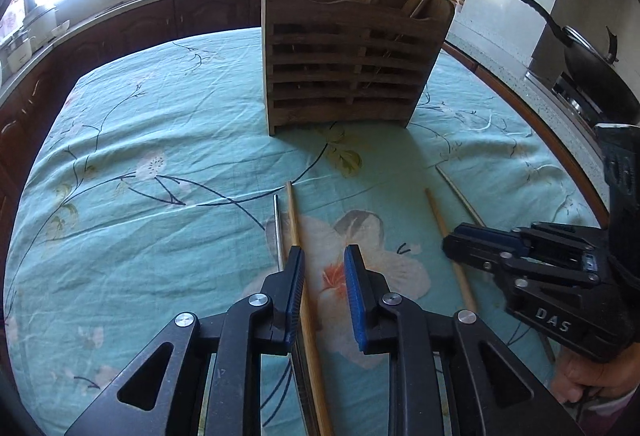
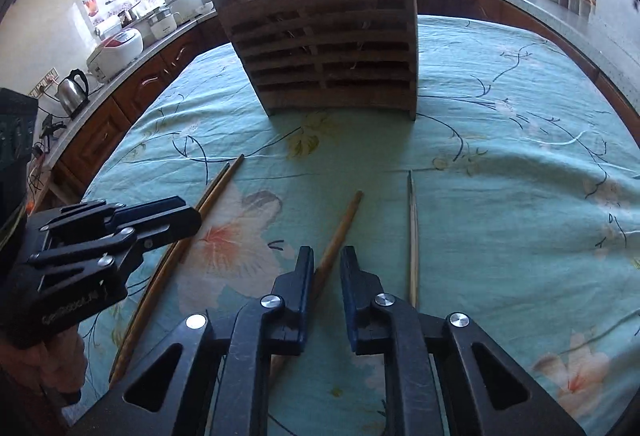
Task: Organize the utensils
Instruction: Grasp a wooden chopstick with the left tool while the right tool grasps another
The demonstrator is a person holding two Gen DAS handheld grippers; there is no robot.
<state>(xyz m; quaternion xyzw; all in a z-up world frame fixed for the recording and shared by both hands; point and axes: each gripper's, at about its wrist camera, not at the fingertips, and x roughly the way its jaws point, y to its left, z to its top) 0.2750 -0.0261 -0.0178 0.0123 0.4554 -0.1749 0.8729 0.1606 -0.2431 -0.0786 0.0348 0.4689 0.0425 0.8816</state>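
1. Left wrist view: we're looking down past the left gripper (image 1: 324, 256) at a brown chopstick (image 1: 296, 224) lying on the teal tablecloth (image 1: 160, 124). Its long axis is running from bottom centre up toward the middle of the frame, almost in line with the fingers. It's hugging the inner face of the left-hand finger, with a metal chopstick (image 1: 277, 228) just beside it on the outside. The jaws are standing narrow with a clear gap. The right-hand pad isn't touching anything, so we're not calling this a grip yet.
2. Same view, right side: the right gripper (image 1: 452, 250) is reaching in at another wooden chopstick (image 1: 438, 220), with a thin pale stick (image 1: 456, 188) just past it. From this side we can't tell how its jaws stand.
3. The wooden holder (image 1: 344, 76) is sitting upright in the upper centre, well apart from the loose sticks and already holding some utensils.
4. Right wrist view: the right gripper (image 2: 327, 256) is also narrow, with cloth showing between the pads. Its chopstick (image 2: 344, 228) is slanting from lower left to upper right and slipping under the left-hand finger. That's crossing the jaws a bit, not centred.
5. The left gripper (image 2: 196, 220) is working the pair at left, so each hand is nearer its own stick.
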